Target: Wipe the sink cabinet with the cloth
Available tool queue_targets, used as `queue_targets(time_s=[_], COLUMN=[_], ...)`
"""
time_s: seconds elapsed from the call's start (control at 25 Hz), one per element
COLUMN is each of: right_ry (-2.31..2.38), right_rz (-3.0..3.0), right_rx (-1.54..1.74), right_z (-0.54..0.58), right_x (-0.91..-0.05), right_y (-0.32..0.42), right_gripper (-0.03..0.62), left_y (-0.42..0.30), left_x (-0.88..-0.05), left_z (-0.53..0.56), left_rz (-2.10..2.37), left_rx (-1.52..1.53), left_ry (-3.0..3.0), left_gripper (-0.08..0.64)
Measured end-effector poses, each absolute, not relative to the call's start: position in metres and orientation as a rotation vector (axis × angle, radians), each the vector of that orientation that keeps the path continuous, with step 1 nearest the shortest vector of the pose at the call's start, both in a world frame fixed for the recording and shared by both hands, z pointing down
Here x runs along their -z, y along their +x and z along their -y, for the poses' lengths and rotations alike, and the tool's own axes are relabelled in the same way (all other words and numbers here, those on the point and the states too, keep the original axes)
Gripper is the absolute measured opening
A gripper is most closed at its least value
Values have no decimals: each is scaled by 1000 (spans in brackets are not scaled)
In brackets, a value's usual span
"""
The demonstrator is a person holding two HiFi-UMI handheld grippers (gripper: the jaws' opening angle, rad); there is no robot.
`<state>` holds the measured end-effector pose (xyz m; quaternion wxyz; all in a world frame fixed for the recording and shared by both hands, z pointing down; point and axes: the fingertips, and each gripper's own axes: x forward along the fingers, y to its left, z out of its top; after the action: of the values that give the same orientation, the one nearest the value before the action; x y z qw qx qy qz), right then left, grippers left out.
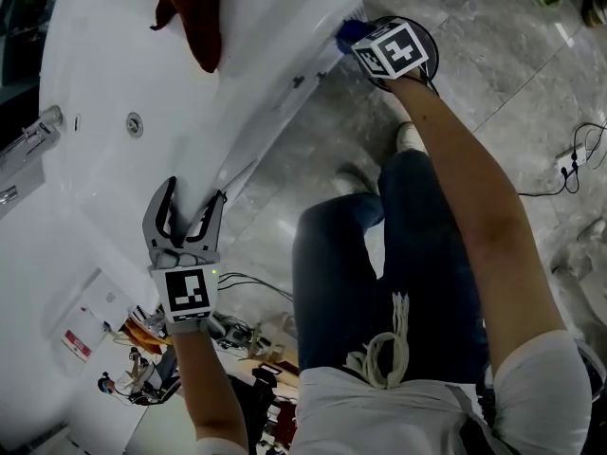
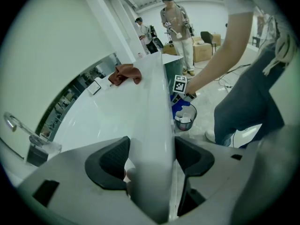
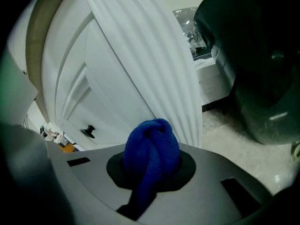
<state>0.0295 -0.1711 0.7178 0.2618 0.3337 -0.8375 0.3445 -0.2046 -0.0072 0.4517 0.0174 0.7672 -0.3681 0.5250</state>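
A blue cloth is bunched between the jaws of my right gripper, which is shut on it. That gripper holds the blue cloth against the white sink cabinet just under the counter's edge. The cabinet door has a black knob. My left gripper is open, with its jaws on either side of the counter's front edge. I cannot tell whether its pads touch the counter.
A red-brown cloth lies on the counter, near a chrome tap. A wastebasket stands on the grey tile floor by the cabinet. A dark rounded object is to the right. People stand far off.
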Motion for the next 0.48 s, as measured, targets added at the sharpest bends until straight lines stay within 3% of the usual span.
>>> queue_targets(time_s=[0.48], right_ry=[999], right_rz=[2265], right_rx=[-1007], right_z=[160], right_x=[-737], right_y=[13], right_gripper=[38], left_y=[-204], left_x=[-453], left_z=[9], left_rz=[1149], left_rx=[-1684], left_ry=[2395], left_gripper=[293])
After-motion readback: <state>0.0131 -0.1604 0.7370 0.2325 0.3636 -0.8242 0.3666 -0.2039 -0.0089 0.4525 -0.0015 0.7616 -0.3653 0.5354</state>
